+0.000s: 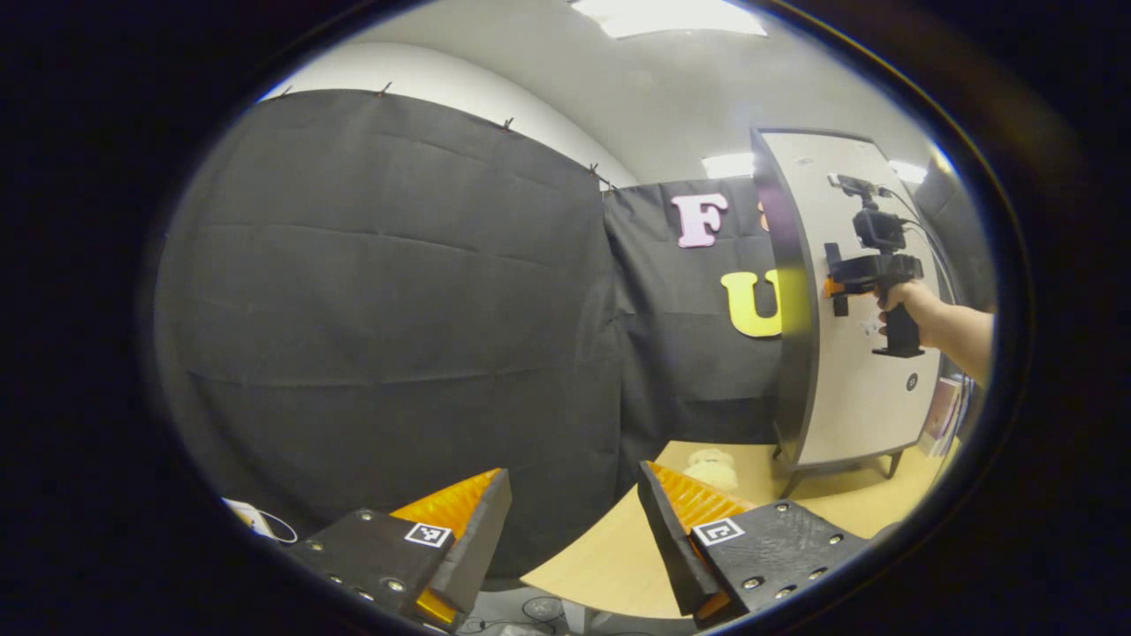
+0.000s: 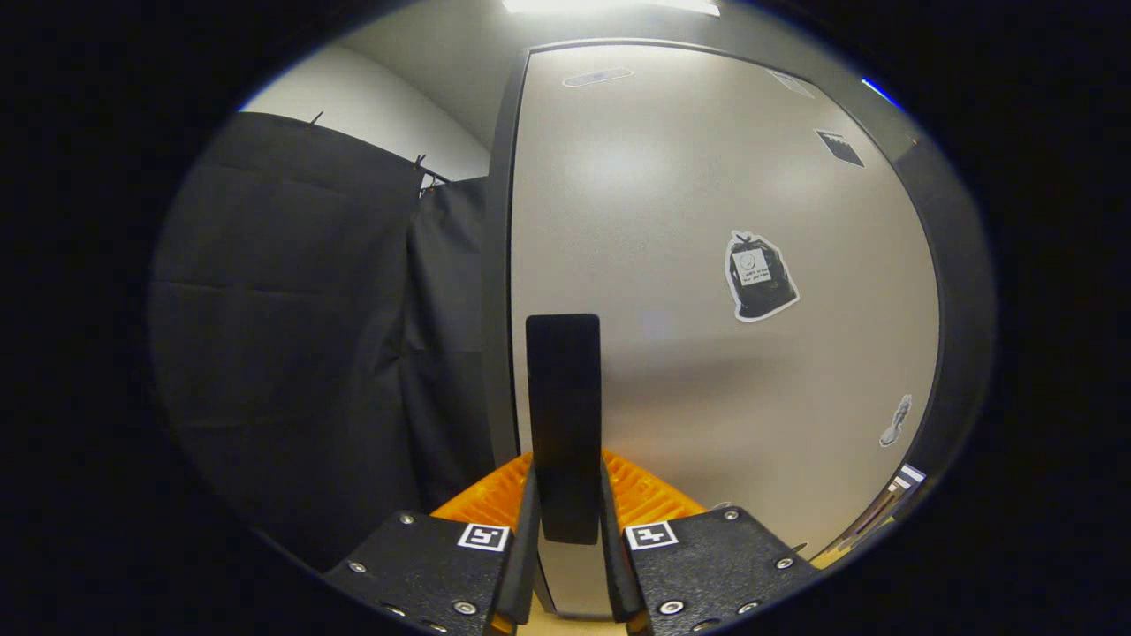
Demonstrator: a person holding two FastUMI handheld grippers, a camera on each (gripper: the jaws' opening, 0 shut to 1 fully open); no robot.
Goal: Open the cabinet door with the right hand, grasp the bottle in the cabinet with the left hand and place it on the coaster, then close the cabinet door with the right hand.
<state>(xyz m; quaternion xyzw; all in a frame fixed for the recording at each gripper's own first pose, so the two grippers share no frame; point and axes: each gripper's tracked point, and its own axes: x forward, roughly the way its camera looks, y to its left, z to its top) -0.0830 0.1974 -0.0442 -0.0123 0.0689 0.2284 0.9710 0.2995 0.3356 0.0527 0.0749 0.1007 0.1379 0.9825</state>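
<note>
In the left gripper view a tall pale cabinet door (image 1: 870,389) with a dark edge stands on the wooden table at the right. A person's hand (image 1: 910,305) holds my right gripper (image 1: 835,287) against the door's handle. My left gripper (image 1: 574,521) is open near the table's edge, with nothing between its fingers. In the right gripper view my right gripper (image 2: 565,521) is shut on the dark vertical door handle (image 2: 564,415), with the pale door (image 2: 707,221) right behind it. A pale round object (image 1: 711,468) lies on the table by the cabinet's foot.
The wooden table (image 1: 618,565) runs from the left gripper to the cabinet, which stands on short legs (image 1: 892,464). Stickers (image 2: 758,276) dot the door. Black cloth walls close the back and left. Some items (image 1: 941,411) show past the door's right edge.
</note>
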